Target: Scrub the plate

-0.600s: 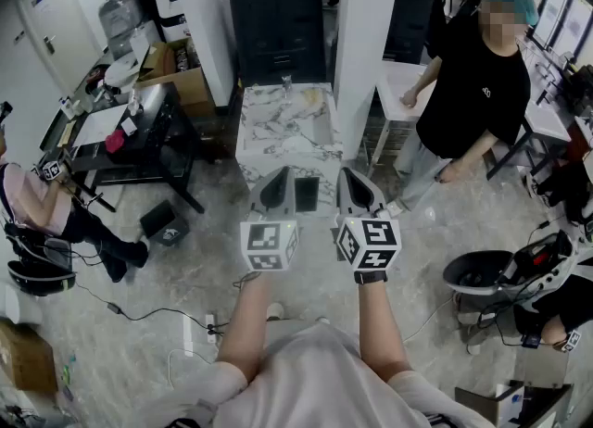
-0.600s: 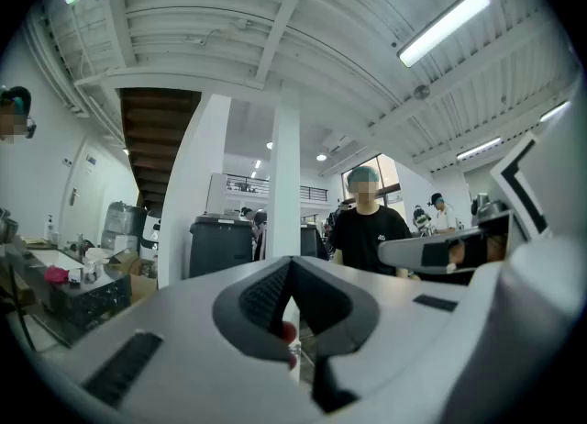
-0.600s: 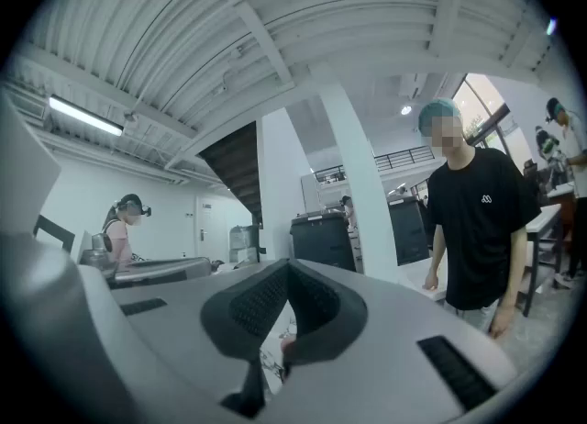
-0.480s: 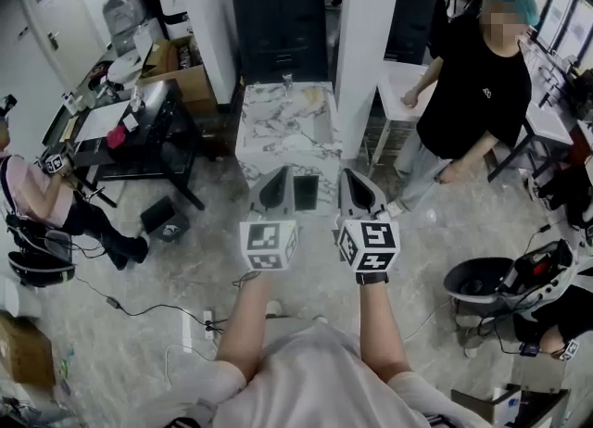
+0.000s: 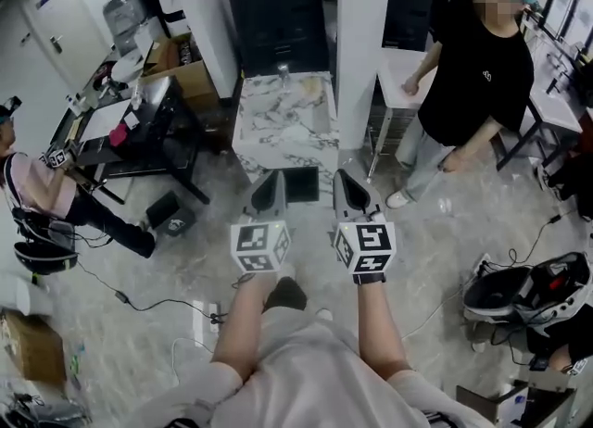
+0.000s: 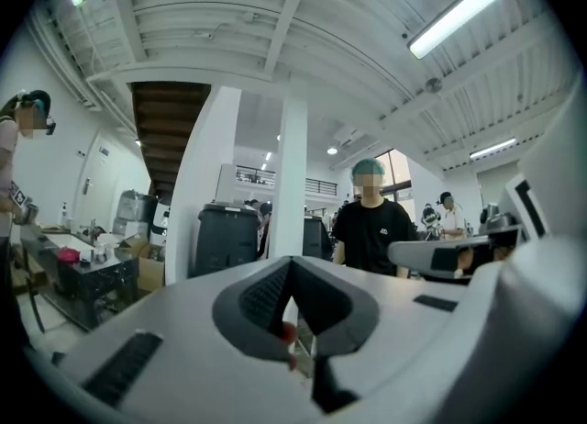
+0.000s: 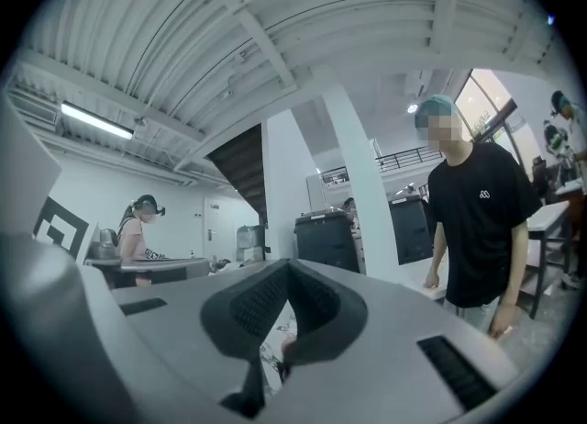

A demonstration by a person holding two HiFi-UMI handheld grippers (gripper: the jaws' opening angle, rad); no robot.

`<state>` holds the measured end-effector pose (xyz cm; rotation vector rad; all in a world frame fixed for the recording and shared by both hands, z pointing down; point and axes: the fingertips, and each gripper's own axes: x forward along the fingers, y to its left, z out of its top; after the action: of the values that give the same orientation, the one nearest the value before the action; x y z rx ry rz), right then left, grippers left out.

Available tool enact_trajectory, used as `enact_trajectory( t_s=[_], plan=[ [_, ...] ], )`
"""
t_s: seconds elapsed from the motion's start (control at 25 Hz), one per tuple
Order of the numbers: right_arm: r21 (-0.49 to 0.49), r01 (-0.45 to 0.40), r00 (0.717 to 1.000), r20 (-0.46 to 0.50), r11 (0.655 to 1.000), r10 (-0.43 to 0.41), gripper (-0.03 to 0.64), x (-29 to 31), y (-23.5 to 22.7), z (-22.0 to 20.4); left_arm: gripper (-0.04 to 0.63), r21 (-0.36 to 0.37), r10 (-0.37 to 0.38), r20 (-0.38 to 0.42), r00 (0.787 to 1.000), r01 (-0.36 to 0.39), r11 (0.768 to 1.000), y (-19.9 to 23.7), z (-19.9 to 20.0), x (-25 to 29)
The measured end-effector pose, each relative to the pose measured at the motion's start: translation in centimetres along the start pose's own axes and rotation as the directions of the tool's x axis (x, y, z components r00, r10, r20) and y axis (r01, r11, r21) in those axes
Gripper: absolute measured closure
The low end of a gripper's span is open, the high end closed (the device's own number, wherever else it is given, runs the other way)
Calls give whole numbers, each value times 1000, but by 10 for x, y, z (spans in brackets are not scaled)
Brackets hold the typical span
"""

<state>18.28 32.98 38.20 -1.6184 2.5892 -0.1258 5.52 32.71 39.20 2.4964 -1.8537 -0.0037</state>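
Observation:
My left gripper [image 5: 270,187] and right gripper [image 5: 346,182] are held side by side in front of me at waist height, both pointing ahead at a marble-topped counter [image 5: 283,125]. Each is shut with nothing between its jaws. The left gripper view shows its jaws [image 6: 292,262] closed against the room beyond. In the right gripper view the right gripper [image 7: 289,264] is likewise closed and empty. A small yellowish item [image 5: 312,89] lies on the counter's far end. I cannot make out a plate in any view.
A white pillar [image 5: 362,37] and a black cabinet [image 5: 276,11] stand behind the counter. A person in a black shirt [image 5: 474,74] leans on a white table [image 5: 397,72] at right. A seated person [image 5: 37,196], a black table [image 5: 139,130] and floor cables [image 5: 139,306] are at left.
I have stepped a little towards the marble counter, and one foot now shows below my arms. Both grippers stay shut and level, side by side.

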Motion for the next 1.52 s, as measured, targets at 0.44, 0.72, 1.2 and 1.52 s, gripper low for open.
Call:
enact_trajectory(
  t_s=[0.44,0.72,1.2,1.52],
  plan=[
    [11,22,997,-69,1000,-21,611,57,-32,-43,592,-56,-41,-74,996,37,998,8,-49,73],
    [10,63,996,-62,998,-62,611,137,-41,0,592,-75,-76,-71,995,70,995,52,-12,144],
    [-28,116,986,-117,993,-118,611,318,-88,-28,592,-42,-159,-48,986,157,987,152,-20,326],
    [7,108,972,-209,994,-104,611,423,-78,-81,592,-81,-150,-139,979,139,987,234,-69,369]
  ],
)
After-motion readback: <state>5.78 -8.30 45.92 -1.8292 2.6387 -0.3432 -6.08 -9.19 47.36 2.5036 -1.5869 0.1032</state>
